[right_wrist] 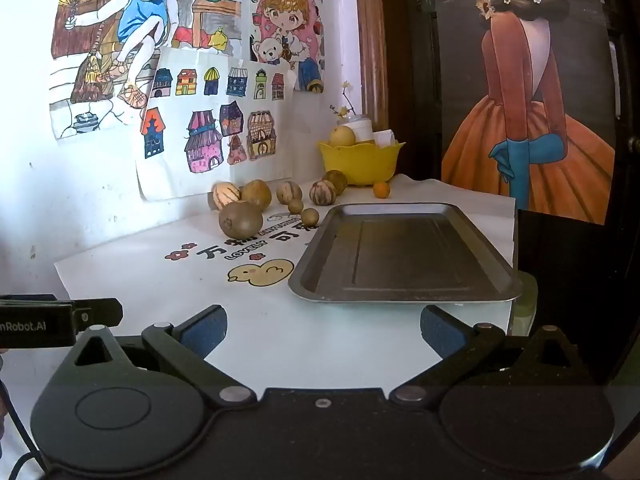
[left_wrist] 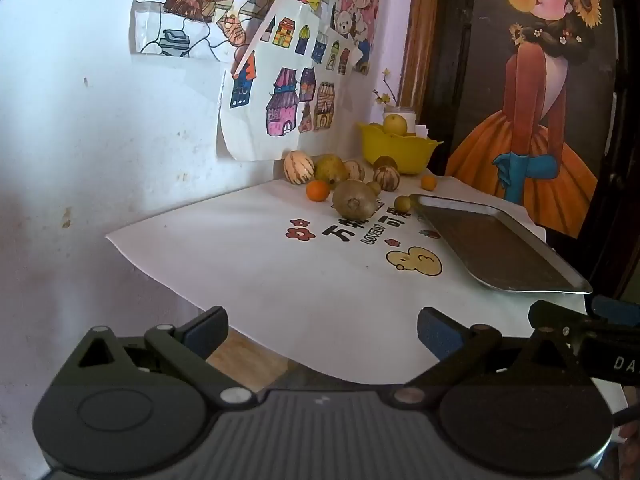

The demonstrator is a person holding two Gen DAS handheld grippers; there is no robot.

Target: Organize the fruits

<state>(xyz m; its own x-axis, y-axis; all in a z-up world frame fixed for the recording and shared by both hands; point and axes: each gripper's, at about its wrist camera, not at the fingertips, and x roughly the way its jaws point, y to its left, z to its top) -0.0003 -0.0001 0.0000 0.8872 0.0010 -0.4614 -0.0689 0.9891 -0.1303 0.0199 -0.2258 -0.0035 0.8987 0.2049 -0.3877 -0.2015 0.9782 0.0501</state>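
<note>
Several fruits lie at the table's far side by the wall: a large brown fruit (left_wrist: 354, 199) (right_wrist: 240, 220), striped melons (left_wrist: 298, 166) (right_wrist: 322, 193), a small orange (left_wrist: 318, 191), another small orange (right_wrist: 381, 190), small round yellow-brown fruits (right_wrist: 310, 216). A yellow bowl (left_wrist: 396, 147) (right_wrist: 362, 160) holds a yellow fruit (right_wrist: 342, 137). An empty metal tray (left_wrist: 496, 252) (right_wrist: 404, 256) lies on the right. My left gripper (left_wrist: 322, 330) is open and empty over the table's near edge. My right gripper (right_wrist: 323, 330) is open and empty in front of the tray.
A white printed cloth (left_wrist: 280, 264) (right_wrist: 180, 280) covers the table. Drawings (right_wrist: 212, 128) hang on the wall to the left. A dark painted panel (right_wrist: 532, 120) stands at the right. A white jar with a flower twig (right_wrist: 358, 124) stands behind the bowl.
</note>
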